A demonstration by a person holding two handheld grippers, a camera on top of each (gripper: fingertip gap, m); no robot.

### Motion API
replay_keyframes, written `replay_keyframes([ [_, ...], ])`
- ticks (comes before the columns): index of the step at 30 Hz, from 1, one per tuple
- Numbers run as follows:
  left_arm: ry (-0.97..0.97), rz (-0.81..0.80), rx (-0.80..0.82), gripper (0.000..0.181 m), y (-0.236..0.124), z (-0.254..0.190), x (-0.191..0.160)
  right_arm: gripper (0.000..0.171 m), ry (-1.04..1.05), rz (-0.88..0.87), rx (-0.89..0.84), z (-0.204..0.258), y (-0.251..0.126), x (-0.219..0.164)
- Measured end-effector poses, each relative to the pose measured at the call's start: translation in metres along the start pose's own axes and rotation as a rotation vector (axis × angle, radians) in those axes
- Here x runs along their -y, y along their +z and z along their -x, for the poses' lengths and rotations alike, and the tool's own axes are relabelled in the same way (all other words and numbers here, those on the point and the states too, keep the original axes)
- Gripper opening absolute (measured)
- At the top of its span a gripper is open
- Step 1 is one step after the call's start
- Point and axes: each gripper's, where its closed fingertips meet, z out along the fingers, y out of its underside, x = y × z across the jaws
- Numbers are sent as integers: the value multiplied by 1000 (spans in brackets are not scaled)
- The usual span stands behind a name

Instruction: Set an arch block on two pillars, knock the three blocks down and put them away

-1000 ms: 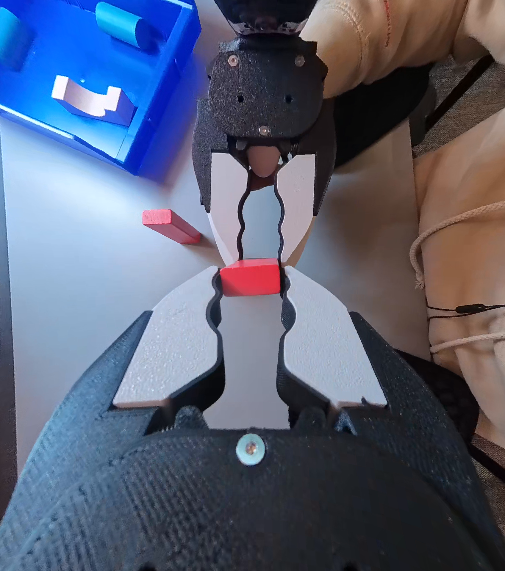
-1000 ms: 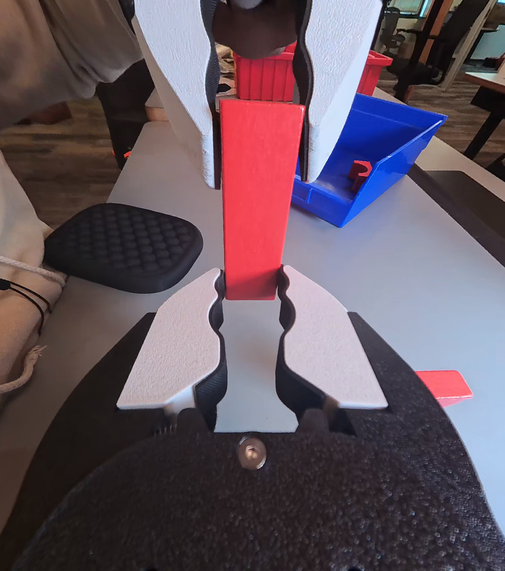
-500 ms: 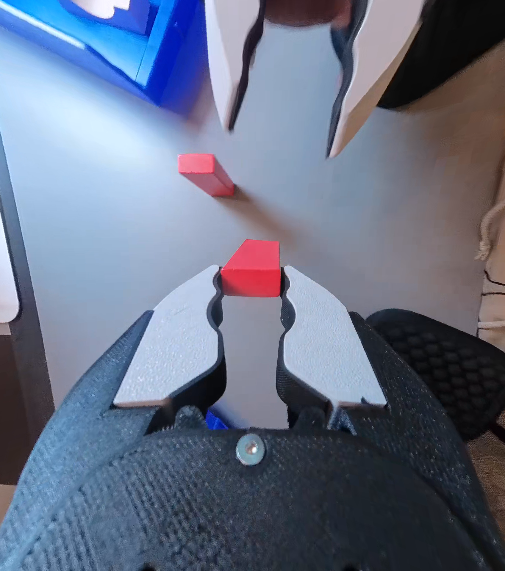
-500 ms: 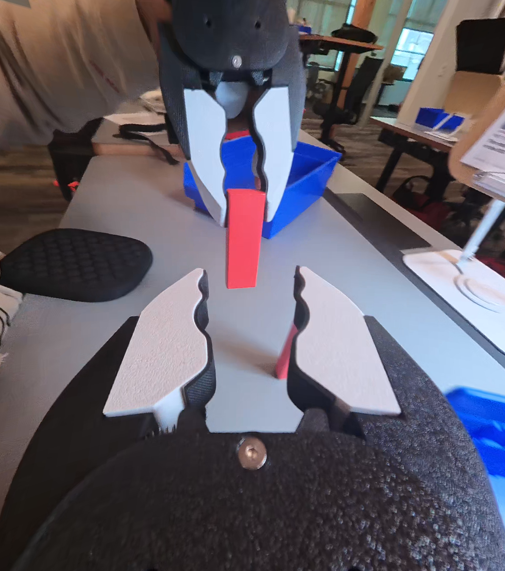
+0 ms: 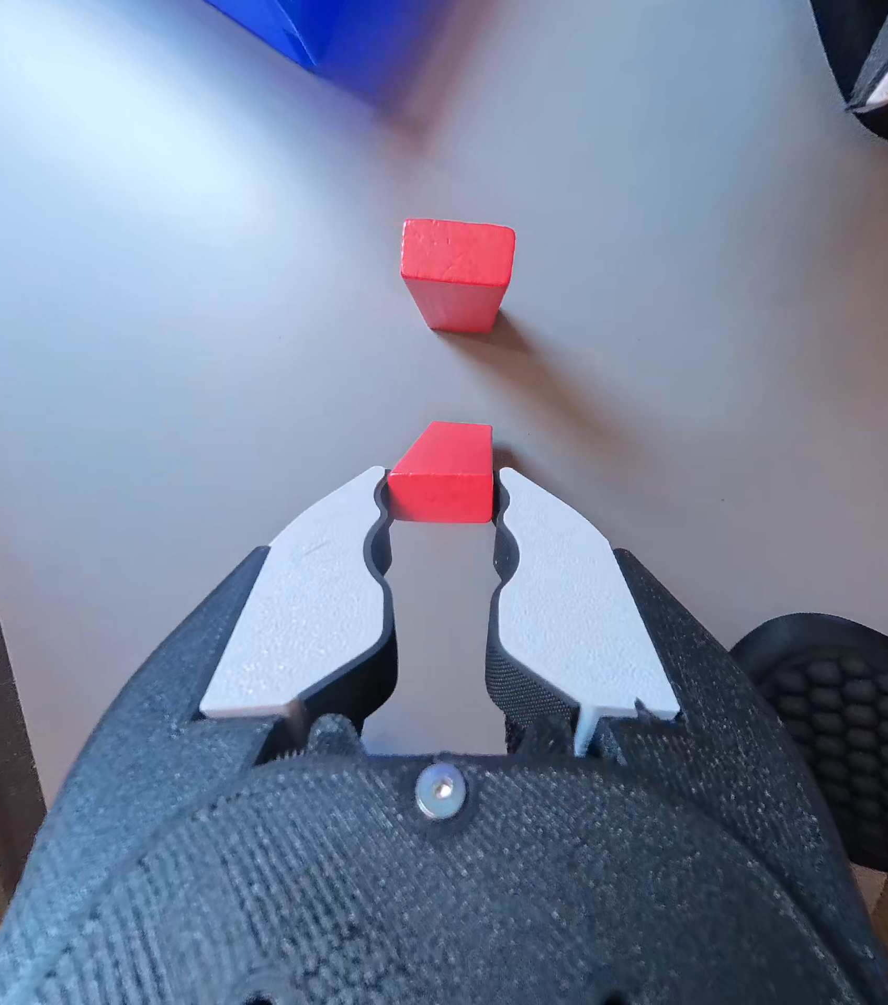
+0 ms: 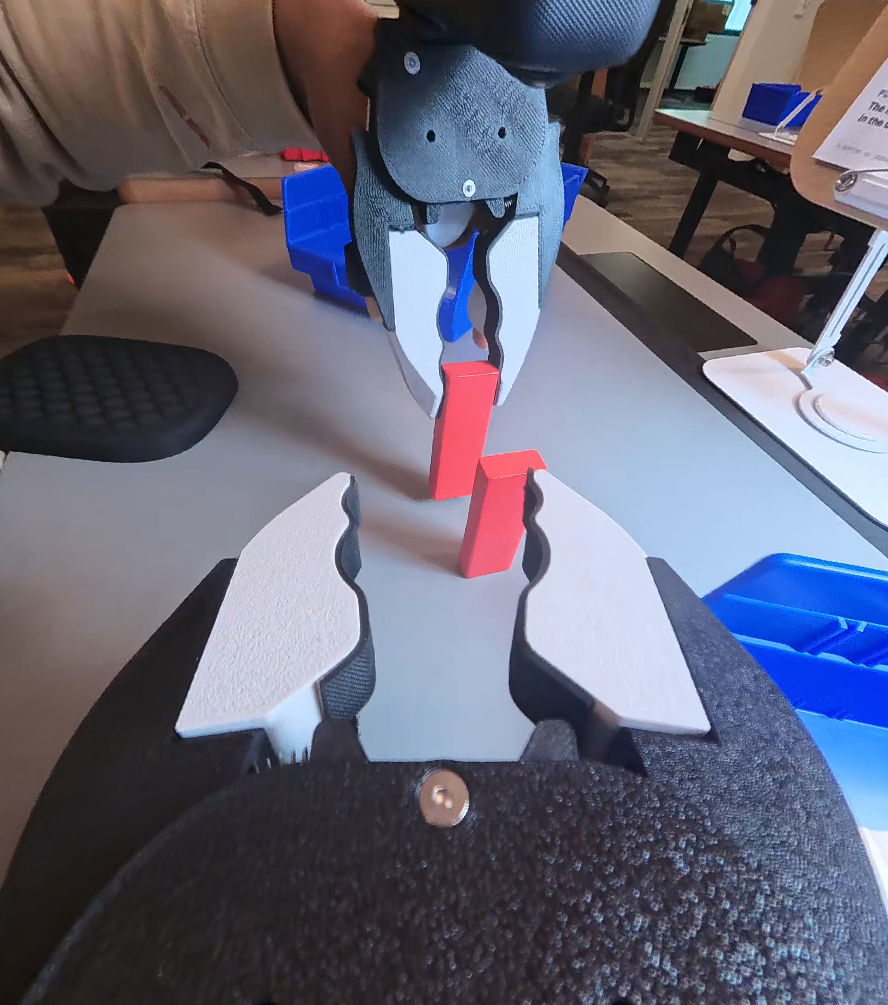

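Note:
My left gripper [image 5: 440, 478] is shut on the top end of a red pillar block [image 5: 437, 497] and holds it upright. In the right wrist view this block [image 6: 460, 435] hangs from the left gripper [image 6: 466, 380] with its lower end at the grey table [image 6: 213, 516]. A second red pillar [image 5: 457, 272] stands upright on the table just beyond it. My right gripper [image 6: 441, 484] is open and empty. The standing pillar [image 6: 496, 516] is just inside its right finger [image 6: 594, 598].
A blue bin [image 6: 316, 228] stands behind the left gripper; its corner shows in the left wrist view [image 5: 322, 32]. Another blue bin [image 6: 838, 625] lies at the right. A white stand base [image 6: 838, 397] sits far right. A black pad [image 6: 93, 397] lies at the table's left edge. The left gripper's tips are roughly 11 cm from the right gripper's.
My right gripper let go of the pillar, opened and drew back. My left gripper carried the pillar over beside the standing pillar and lowered it.

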Motion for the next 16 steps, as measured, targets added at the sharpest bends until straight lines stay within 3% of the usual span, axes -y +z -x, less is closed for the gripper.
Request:
replay_keyframes([
  [10, -13, 28, 1, 35, 9, 1, -1, 62, 30, 6, -60, -11, 0, -4],
  [16, -5, 25, 5, 35, 10, 0, 0, 65, 59, 107, -91, -16, 1, -24],
])
